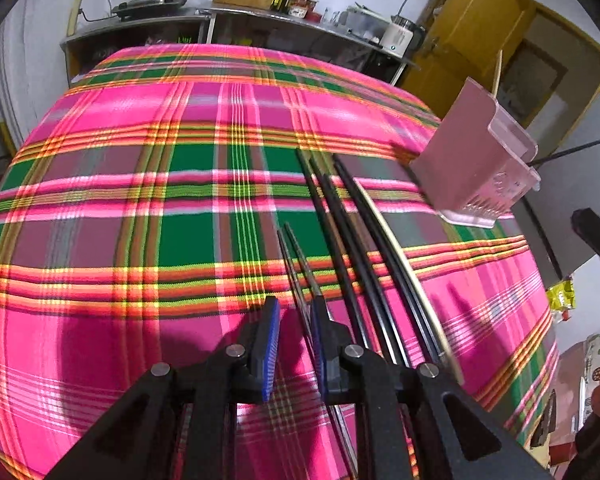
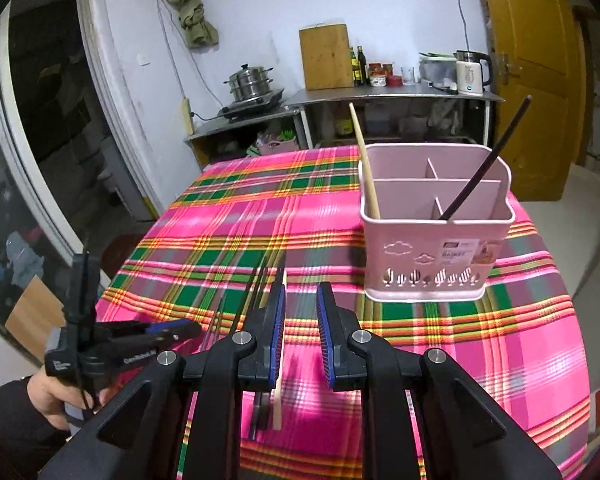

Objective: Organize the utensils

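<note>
Chopsticks [image 1: 340, 236] loose on plaid cloth [image 1: 140, 200] near pink holder [image 2: 432, 240]; both grippers' fingers [image 2: 278, 332] spread, empty.

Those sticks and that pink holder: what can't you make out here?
- Loose chopsticks: near ends hidden under the left gripper in the left wrist view; exact count unclear.
- Pink holder: bottoms of its compartments hidden by its walls in the right wrist view.
- Holder's label: print too small.
- Left jaws: whether they touch the thin sticks is unclear.

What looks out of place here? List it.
Loose chopsticks lie on the tablecloth, outside the pink holder, which holds only one pale chopstick and one dark chopstick, leaning in separate compartments.
</note>
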The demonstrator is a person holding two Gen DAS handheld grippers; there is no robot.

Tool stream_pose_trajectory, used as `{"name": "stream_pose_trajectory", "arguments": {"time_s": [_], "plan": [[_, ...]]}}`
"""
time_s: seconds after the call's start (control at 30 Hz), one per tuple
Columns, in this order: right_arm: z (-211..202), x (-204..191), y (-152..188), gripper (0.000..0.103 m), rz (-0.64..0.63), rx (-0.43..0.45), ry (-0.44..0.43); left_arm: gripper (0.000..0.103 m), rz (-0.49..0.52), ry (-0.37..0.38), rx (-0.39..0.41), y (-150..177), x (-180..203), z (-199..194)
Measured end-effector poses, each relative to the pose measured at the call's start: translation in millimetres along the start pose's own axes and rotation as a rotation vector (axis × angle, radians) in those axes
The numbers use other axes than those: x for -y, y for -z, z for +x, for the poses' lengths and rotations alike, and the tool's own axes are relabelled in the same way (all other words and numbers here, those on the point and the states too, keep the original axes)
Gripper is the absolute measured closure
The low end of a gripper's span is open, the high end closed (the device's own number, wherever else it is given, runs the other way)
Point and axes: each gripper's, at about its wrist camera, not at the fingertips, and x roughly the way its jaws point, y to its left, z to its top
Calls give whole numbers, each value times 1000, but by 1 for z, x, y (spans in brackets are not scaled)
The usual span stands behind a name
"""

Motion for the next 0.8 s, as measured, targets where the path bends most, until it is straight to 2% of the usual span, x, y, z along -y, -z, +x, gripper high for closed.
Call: {"name": "stream_pose_trajectory", "arguments": {"time_s": [0.27,0.37,0.57,0.8], "plan": [[10,1,5,86,12,-23,-6,88,59,-54,14,1,12,9],[15,-2,7,86,9,-36,-15,94,73,-75,13,0,10,9],[36,-21,16,86,-16,-87,-52,95,48,-88,20,2,-16,-2],[81,-58,26,86,-67,-179,-126,95,-5,-90,25,7,-54,-17]]}}
